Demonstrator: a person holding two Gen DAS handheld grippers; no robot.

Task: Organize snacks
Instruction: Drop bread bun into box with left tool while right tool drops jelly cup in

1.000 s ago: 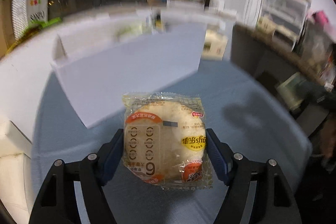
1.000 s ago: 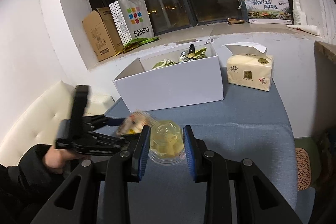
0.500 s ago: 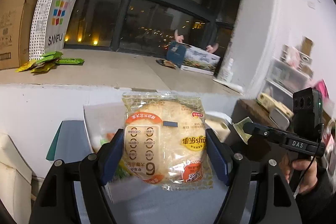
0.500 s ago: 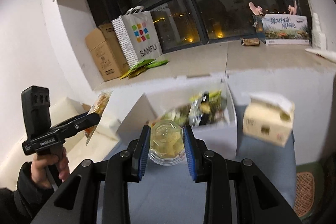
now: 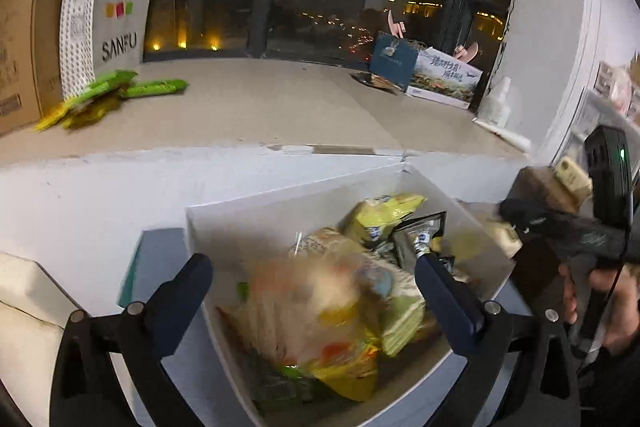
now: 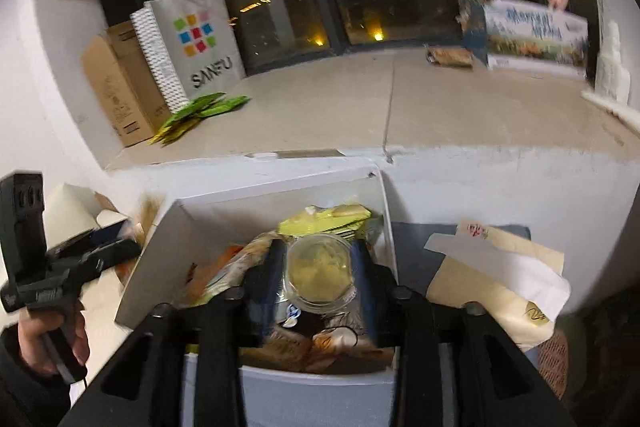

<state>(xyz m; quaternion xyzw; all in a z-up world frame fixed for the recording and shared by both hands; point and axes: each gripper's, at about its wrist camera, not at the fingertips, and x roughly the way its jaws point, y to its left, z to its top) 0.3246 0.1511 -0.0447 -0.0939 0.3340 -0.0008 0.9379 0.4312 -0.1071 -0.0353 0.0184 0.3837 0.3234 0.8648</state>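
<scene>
Both grippers hang over the white box (image 5: 288,195), which is filled with several snack packets. My left gripper (image 5: 314,283) is open wide and still opening. The wrapped bun (image 5: 320,307) is a blur between the fingers, touching neither, and drops onto the packets. In the right wrist view, my right gripper (image 6: 318,267) is over the same box (image 6: 160,267). Its jaws are opening and its fingers are blurred. The clear cup of yellow snack (image 6: 320,277) still sits between the pads, against both. A hand holds each gripper.
A tissue box (image 6: 500,291) stands right of the white box on the blue table. On the window sill behind are a SANFU paper bag (image 5: 112,7), a cardboard box (image 6: 116,87), green packets (image 5: 116,93) and a printed carton (image 5: 444,79). A cream seat (image 5: 24,311) lies at left.
Both grippers travelled from above the table to above the white box. The left one spread wide and let go of the bun. The right fingers started to part around the cup.
</scene>
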